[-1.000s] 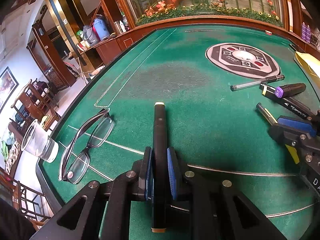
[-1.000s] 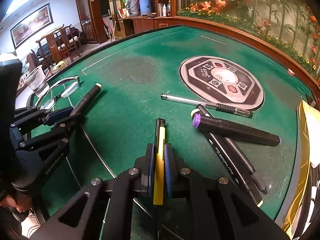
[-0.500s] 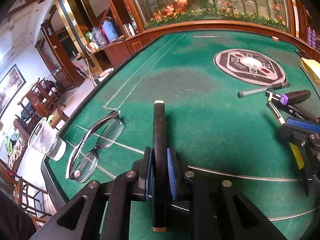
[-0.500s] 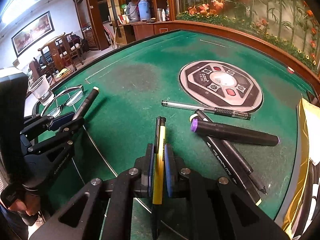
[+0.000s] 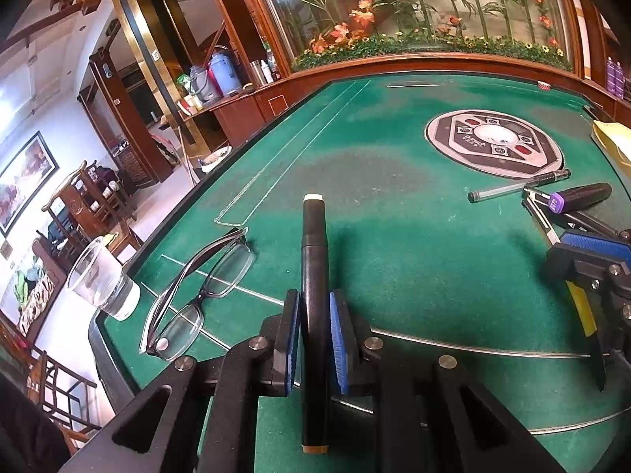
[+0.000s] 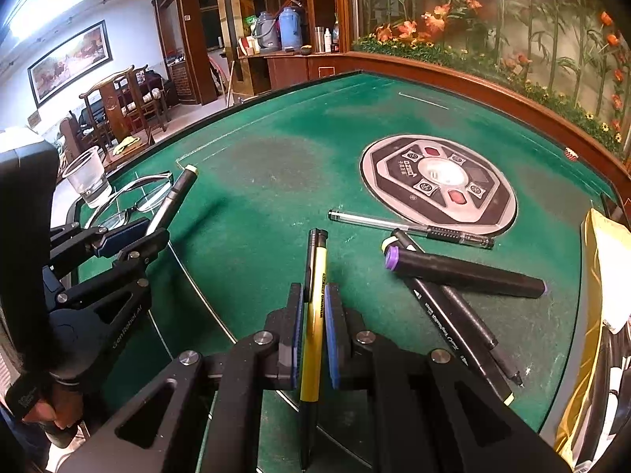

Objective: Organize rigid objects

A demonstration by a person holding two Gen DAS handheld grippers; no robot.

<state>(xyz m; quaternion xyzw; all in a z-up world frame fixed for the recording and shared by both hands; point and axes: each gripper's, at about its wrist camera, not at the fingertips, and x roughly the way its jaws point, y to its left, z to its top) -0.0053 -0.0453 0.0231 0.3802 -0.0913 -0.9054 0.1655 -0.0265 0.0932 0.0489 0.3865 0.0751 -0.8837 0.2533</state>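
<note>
Pens are what this is about, and two of them are up off the green felt table right now. The left gripper is squeezing a thick black marker between its blue pads, jaws nearly closed on the barrel, the pale-capped end pointing out over the table and the tan end sticking back toward the handle. The right gripper is pinching a slim yellow pen the same way, jaws almost together, the pen's black clip end jutting forward above the felt. In the right wrist view the left gripper is showing at the left edge with its marker angled up, a gloved hand gripping its handle below. Lying on the table to the right of the yellow pen are the others: a clear pen resting just beside the round grey centre panel, a fat marker with a purple end lying across two thin black pens that are sitting side by side. Over at the left rim, a pair of glasses is lying folded open on the felt, and a clear plastic cup is standing near them at the table's edge. A yellow bag is sitting along the right edge.
</note>
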